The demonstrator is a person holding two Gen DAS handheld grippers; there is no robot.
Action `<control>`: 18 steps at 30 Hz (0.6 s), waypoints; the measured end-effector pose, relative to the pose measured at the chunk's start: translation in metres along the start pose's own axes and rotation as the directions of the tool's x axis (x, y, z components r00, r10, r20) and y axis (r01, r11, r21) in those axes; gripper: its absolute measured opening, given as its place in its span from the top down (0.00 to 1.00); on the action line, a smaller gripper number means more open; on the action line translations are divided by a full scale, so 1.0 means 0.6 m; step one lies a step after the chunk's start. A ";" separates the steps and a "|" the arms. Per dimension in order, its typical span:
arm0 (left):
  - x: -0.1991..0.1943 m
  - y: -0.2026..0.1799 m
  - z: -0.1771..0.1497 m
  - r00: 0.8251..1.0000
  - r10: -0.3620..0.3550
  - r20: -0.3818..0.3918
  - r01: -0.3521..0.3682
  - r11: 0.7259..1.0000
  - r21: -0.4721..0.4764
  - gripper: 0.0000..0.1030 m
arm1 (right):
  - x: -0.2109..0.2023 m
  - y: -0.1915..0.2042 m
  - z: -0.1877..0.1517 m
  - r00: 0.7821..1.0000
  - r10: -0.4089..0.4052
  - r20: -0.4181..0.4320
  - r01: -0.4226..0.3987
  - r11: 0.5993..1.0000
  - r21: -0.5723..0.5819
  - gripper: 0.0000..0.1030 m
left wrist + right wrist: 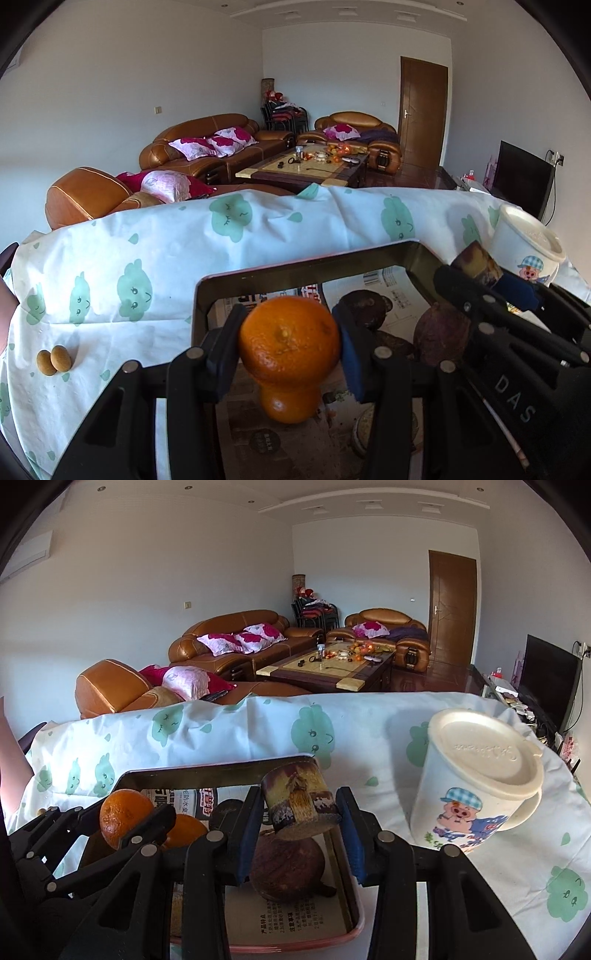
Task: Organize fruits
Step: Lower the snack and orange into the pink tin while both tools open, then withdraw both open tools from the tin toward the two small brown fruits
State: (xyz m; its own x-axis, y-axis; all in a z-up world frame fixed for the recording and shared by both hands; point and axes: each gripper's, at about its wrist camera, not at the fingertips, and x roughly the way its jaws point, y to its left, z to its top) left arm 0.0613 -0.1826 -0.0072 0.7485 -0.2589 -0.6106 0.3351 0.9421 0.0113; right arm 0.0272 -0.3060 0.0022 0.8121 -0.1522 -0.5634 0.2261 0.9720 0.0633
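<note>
My left gripper is shut on an orange, held above a newspaper-lined tray. A second orange lies in the tray right below it. My right gripper is shut on a short purple-yellow cut piece of sugarcane over the tray's right side, above a dark brown round fruit. In the right wrist view the left gripper shows at the left with its orange. The right gripper appears at the right of the left wrist view.
A white lidded cartoon cup stands just right of the tray. Two small tan fruits lie on the cloud-print tablecloth to the left. More dark fruits sit in the tray. Sofas and a coffee table are far behind.
</note>
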 end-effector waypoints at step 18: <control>-0.037 -0.002 -0.009 0.997 0.011 0.077 -0.010 1.000 -0.012 0.01 | -0.010 -0.020 0.006 0.973 0.224 0.055 -0.229 0.963 0.144 0.28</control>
State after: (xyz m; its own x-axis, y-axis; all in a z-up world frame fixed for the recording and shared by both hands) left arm 0.0410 -0.1765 0.0021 0.7937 -0.2641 -0.5479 0.3206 0.9472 0.0079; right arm 0.0214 -0.3173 0.0080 0.8701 0.0595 -0.4892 0.1089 0.9449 0.3086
